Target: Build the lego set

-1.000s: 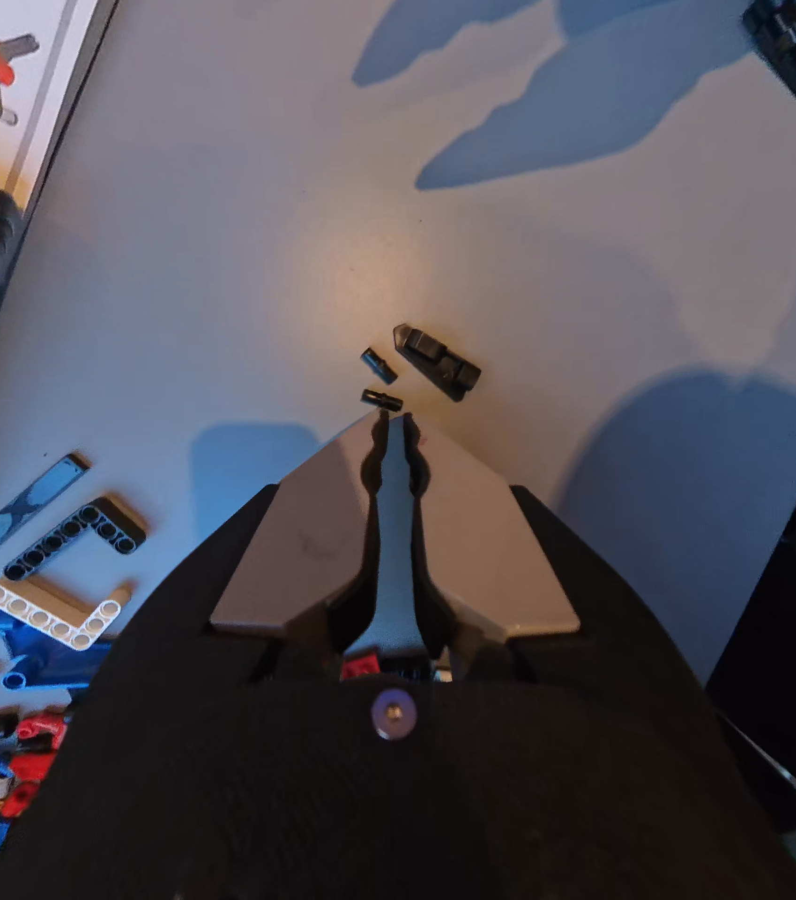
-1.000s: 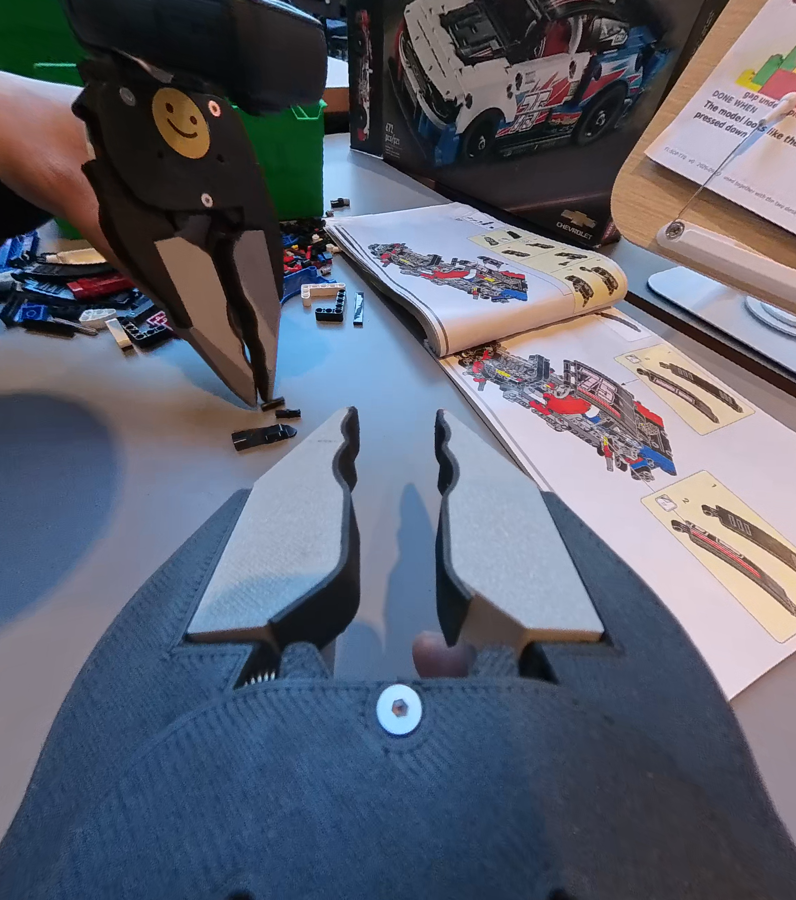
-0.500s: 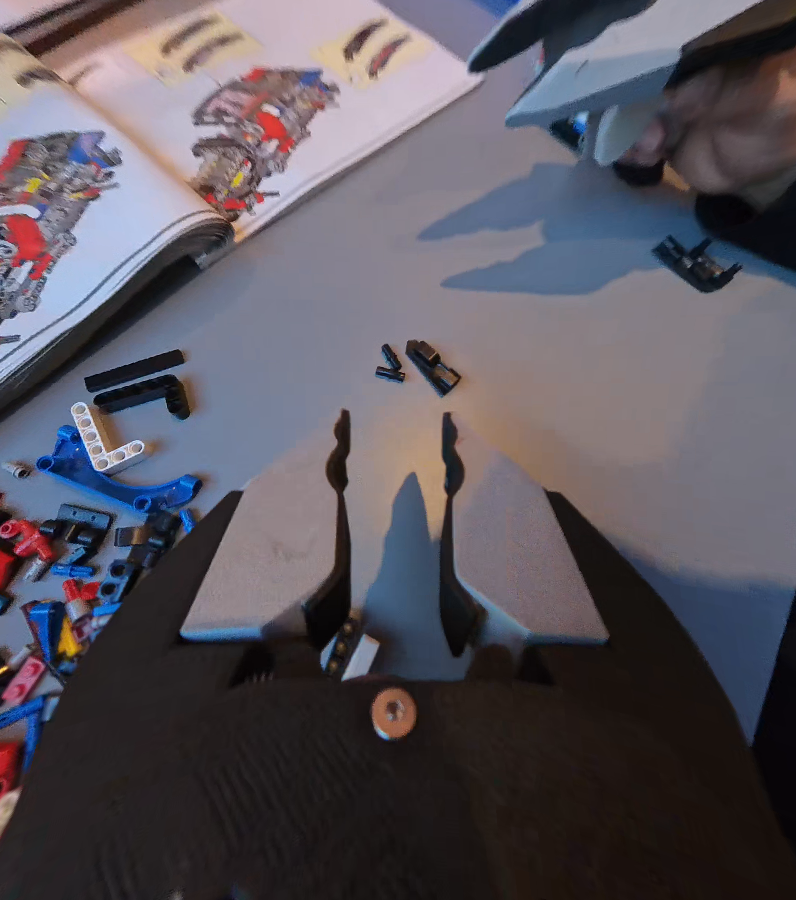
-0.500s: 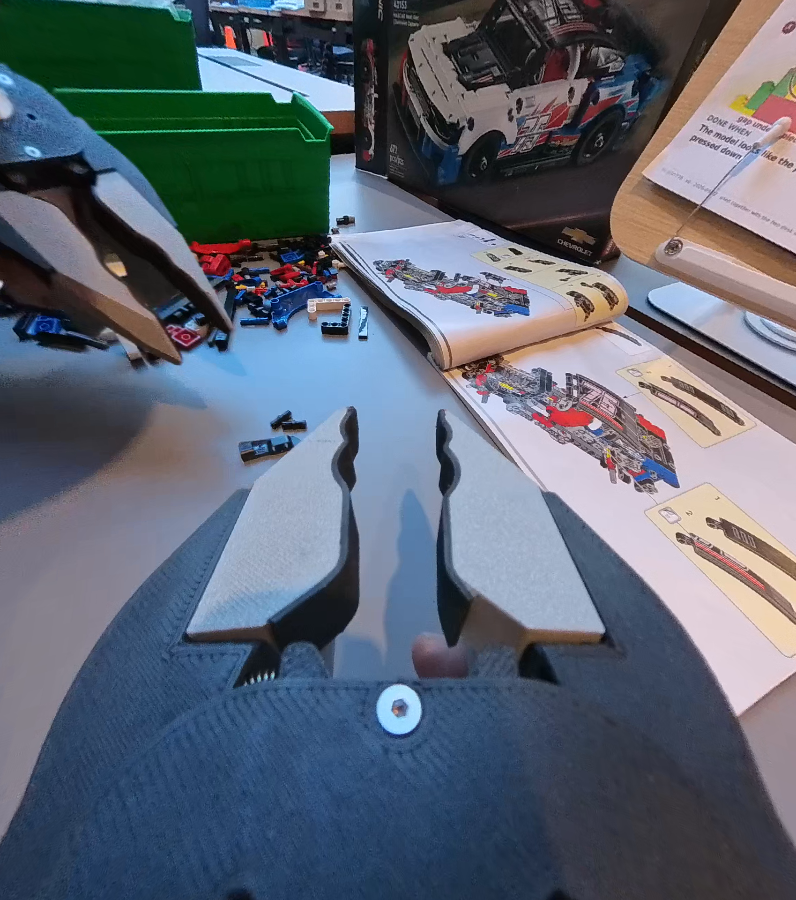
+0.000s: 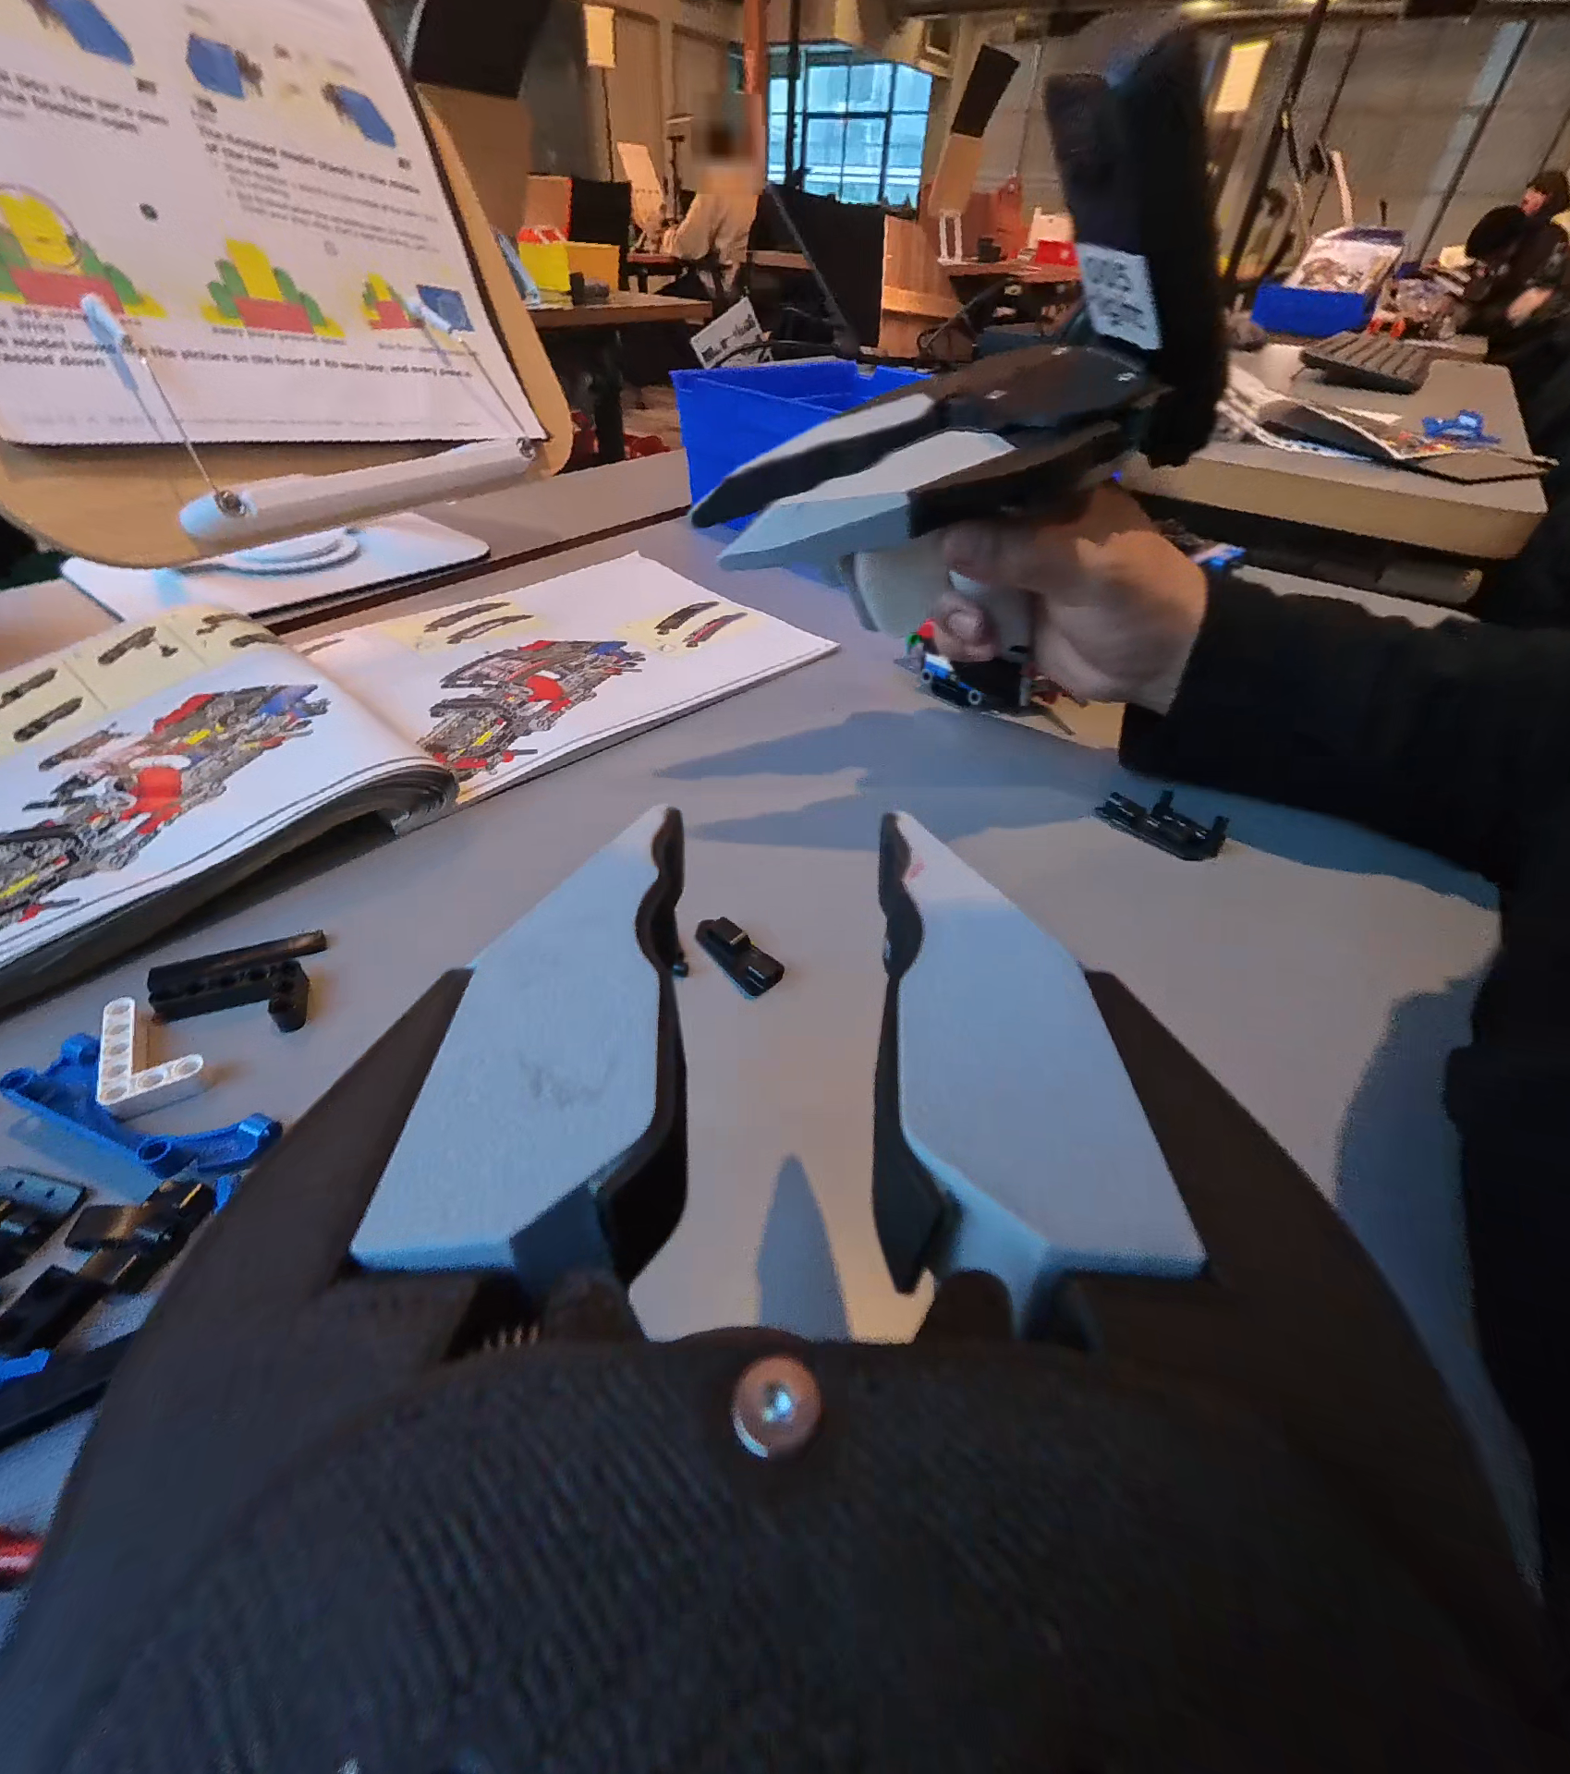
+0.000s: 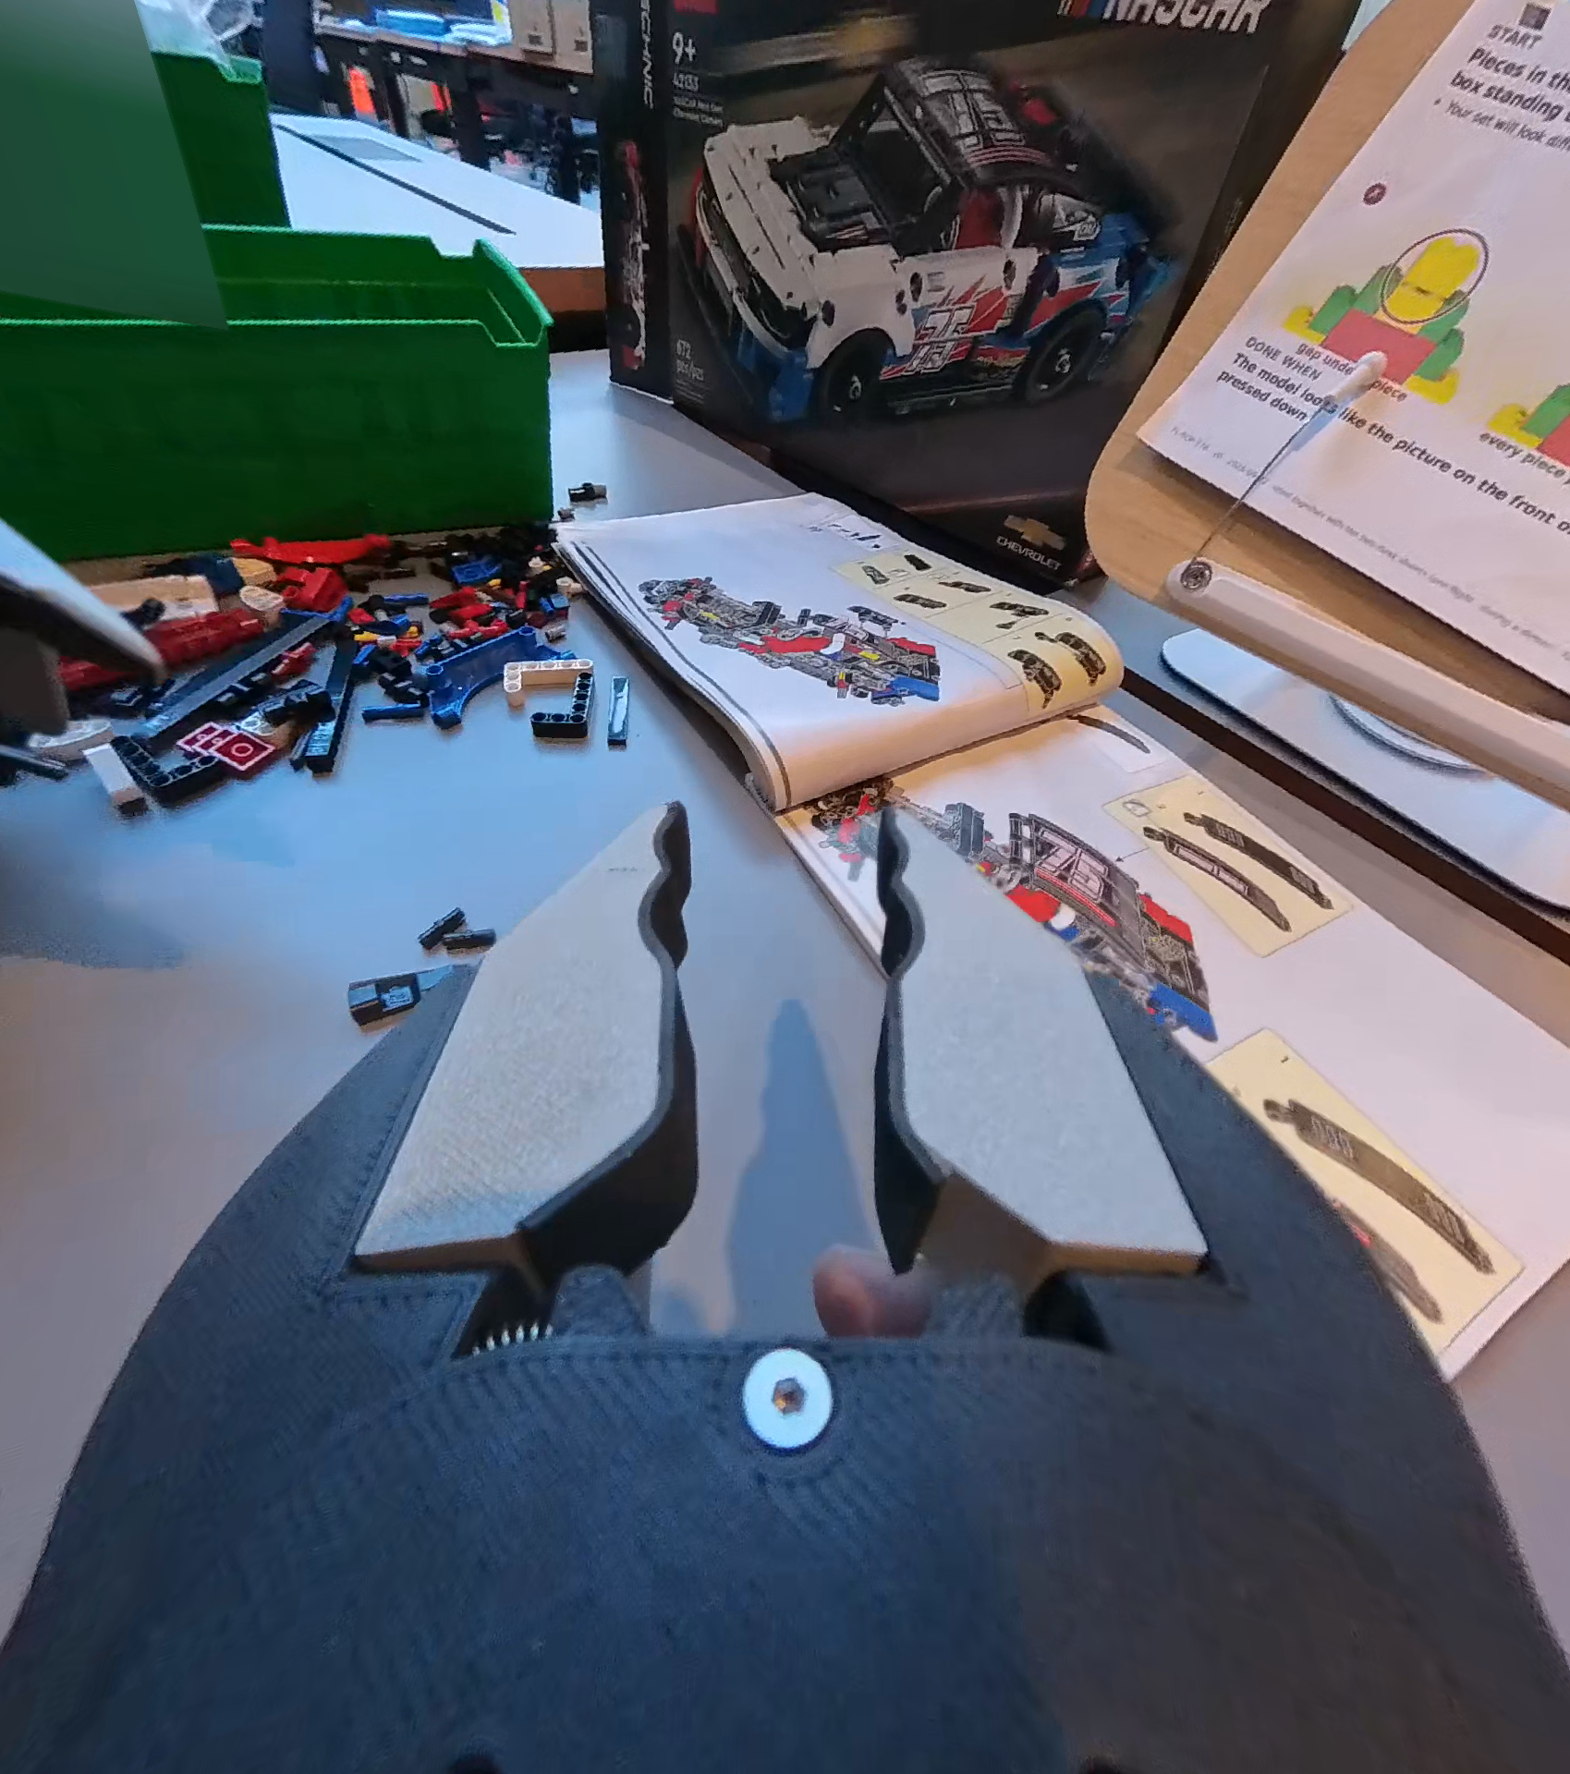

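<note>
Lego parts pile [image 6: 320,662] sits at bench [image 6: 137,1104] far side by green bin [image 6: 233,422]. Left claw [image 5: 776,864] wide open, empty — small black piece [image 5: 739,955] on bench btwn its fingers. Right claw [image 6: 781,854] also open, empty, w/ open instruction booklet [image 6: 857,634] just beyond.

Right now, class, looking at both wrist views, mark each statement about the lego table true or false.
1. The left gripper is open and empty. True.
2. The booklet is closed. False: it lies open.
3. The green bin stands behind the loose pieces. True.
4. The right gripper holds the small black piece. False: the piece lies on the table, and the fingers are empty.
</note>
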